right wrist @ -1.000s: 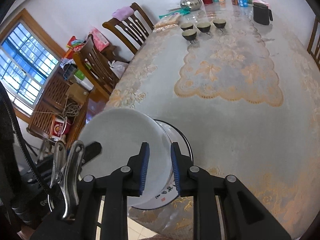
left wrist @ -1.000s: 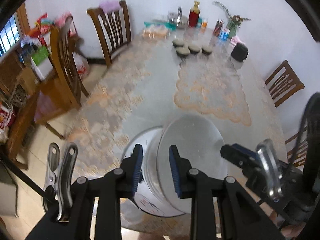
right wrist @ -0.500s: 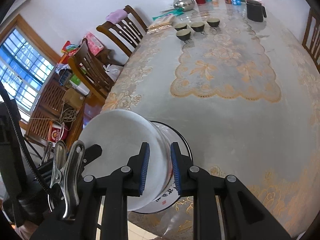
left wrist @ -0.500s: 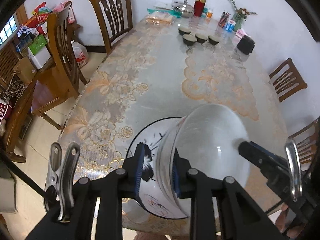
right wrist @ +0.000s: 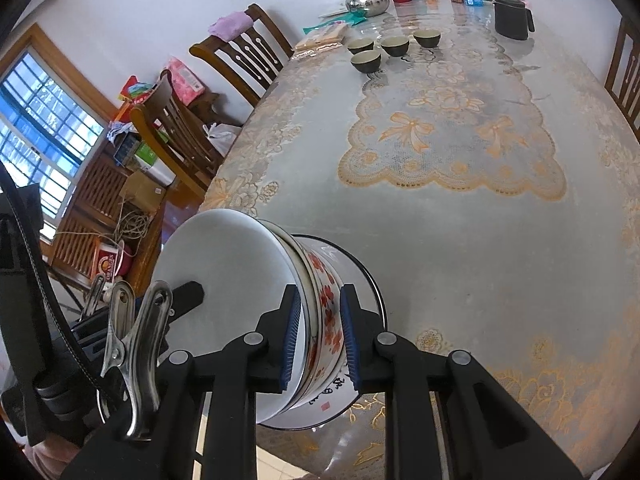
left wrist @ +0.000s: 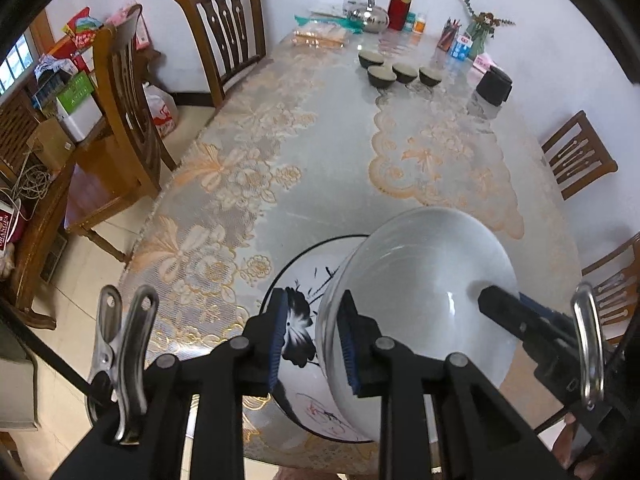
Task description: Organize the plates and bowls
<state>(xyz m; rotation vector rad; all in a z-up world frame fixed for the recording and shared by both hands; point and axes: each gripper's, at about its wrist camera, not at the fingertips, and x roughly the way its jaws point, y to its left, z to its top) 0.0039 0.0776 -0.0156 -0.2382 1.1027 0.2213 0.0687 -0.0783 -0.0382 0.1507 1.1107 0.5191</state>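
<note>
A white bowl with red flowers on its outside is held up above a black-rimmed painted plate at the near table edge. My left gripper is shut on the bowl's left rim. My right gripper is shut on its opposite rim; one of its fingers shows inside the bowl in the left wrist view. The bowl looks like nested bowls from the side. The plate lies flat under it.
Several small dark bowls stand at the far end of the table, with a black mug, kettle and bottles. Wooden chairs stand along the left; more chairs stand on the right.
The bowl has risen off the plate and tilted, held by both grippers. Both cameras have risen, so more of the table and the painted plate shows.
</note>
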